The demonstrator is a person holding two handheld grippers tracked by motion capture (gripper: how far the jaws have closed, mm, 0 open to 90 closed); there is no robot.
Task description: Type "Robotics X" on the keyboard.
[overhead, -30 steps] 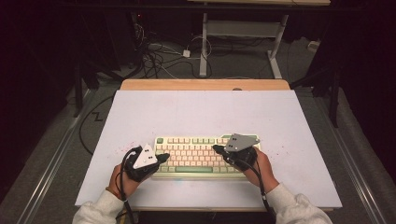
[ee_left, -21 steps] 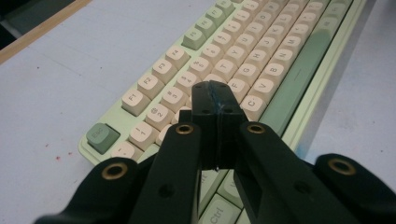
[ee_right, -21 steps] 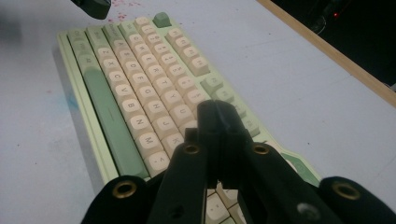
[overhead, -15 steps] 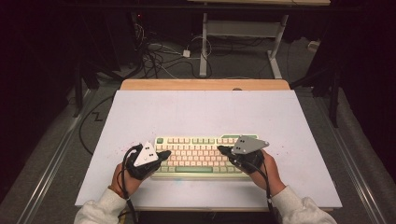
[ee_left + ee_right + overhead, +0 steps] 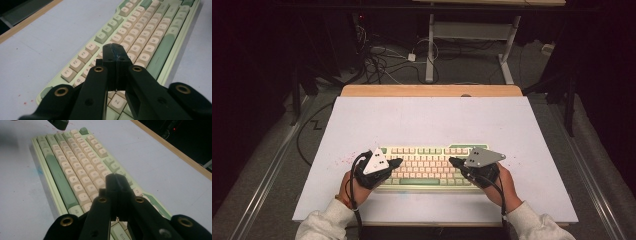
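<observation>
I am working at a white table top [image 5: 432, 120] with a strip of bare wood [image 5: 432, 90] showing along its far edge; small reddish specks [image 5: 343, 161] are dotting the surface near my left side. Beyond the table, a tangle of cables [image 5: 382, 60] is lying on the dark floor beside the legs of a metal frame [image 5: 472, 35].

A pale green keyboard [image 5: 429, 160] with cream and green keys is lying flat on the near half of the table, its long side running across in front of me. Its long green space bar [image 5: 58, 178] is sitting along the edge nearest me.

I am holding my left gripper [image 5: 396, 162] over the keyboard's left end, pointing toward the middle. Its jaws are pressed fully together with nothing between them, and in the left gripper view its tip [image 5: 115, 51] is hanging just above the cream letter keys; I cannot tell whether it is touching a key.

I am holding my right gripper [image 5: 453, 162] over the keyboard's right end, pointing back toward the left one. Its jaws are likewise closed tight and empty, the tip [image 5: 116, 180] sitting over the keys at that end. The two grippers are standing apart, with the middle keys between them.
</observation>
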